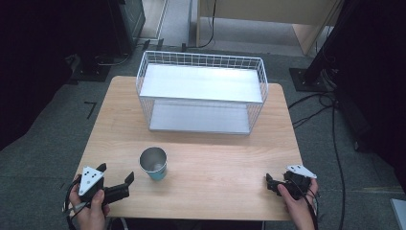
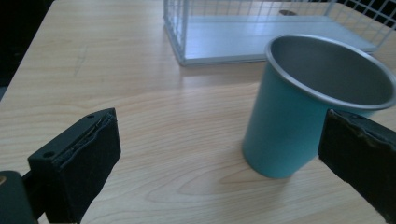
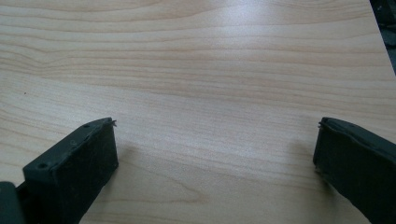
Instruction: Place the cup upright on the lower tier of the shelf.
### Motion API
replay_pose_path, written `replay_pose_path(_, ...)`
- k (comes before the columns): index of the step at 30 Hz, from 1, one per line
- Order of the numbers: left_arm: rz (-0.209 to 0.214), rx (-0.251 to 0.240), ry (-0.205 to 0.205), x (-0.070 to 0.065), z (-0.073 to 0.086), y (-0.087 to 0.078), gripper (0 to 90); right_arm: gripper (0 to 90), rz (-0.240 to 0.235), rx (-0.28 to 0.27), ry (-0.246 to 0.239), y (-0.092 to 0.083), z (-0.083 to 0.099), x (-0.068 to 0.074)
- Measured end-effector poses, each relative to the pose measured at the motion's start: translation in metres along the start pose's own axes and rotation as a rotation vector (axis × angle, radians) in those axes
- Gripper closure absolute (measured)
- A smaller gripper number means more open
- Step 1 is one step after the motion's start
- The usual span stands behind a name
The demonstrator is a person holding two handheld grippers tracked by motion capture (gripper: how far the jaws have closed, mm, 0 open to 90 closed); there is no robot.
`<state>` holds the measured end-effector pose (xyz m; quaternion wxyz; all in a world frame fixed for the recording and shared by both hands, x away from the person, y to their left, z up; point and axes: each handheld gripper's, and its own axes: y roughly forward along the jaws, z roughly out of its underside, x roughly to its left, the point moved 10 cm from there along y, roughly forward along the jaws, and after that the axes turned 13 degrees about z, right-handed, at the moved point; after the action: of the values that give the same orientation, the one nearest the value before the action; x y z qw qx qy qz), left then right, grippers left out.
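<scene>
Two gaping grippers, left [image 1: 116,178] and right [image 1: 269,182]; one cup [image 1: 153,163], one basket [image 1: 201,91].

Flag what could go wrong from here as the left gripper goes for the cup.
The left gripper is open, and the cup sits off to one side of its jaws, close to one of them. Closing or advancing now could clip the wall and tip the empty, upright cup. The wire rack stands just behind, so a shoved cup could roll into it. The right gripper is open near the table edge, too far off to steady anything.
</scene>
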<state>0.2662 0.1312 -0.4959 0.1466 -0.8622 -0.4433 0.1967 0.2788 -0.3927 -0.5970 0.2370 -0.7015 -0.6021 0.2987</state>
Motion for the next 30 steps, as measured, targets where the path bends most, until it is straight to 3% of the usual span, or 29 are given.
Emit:
replay_pose_path(6,0.056,-0.016,0.002,-0.020,-0.005,0.005,0.0,0.0,-0.002,-0.001,0.001,0.000,0.000,0.001)
replay_pose_path(14,0.063,-0.001,0.026,-0.040,0.005,0.031,0.0,0.0,-0.003,-0.003,-0.003,0.001,-0.001,0.001)
replay_pose_path(16,0.080,0.018,0.037,-0.048,0.011,0.044,0.0,0.0,-0.003,-0.003,-0.004,0.001,-0.001,0.001)
replay_pose_path(19,0.058,0.047,0.038,-0.049,0.016,0.055,0.0,0.0,-0.003,-0.003,-0.004,0.001,-0.001,0.001)
replay_pose_path(24,0.071,0.045,0.020,-0.048,0.017,0.065,0.0,0.0,-0.003,-0.002,-0.003,0.001,-0.001,0.001)
replay_pose_path(30,0.049,0.067,0.019,-0.046,0.016,0.083,0.2,0.0,-0.003,-0.003,-0.004,0.001,-0.001,0.001)
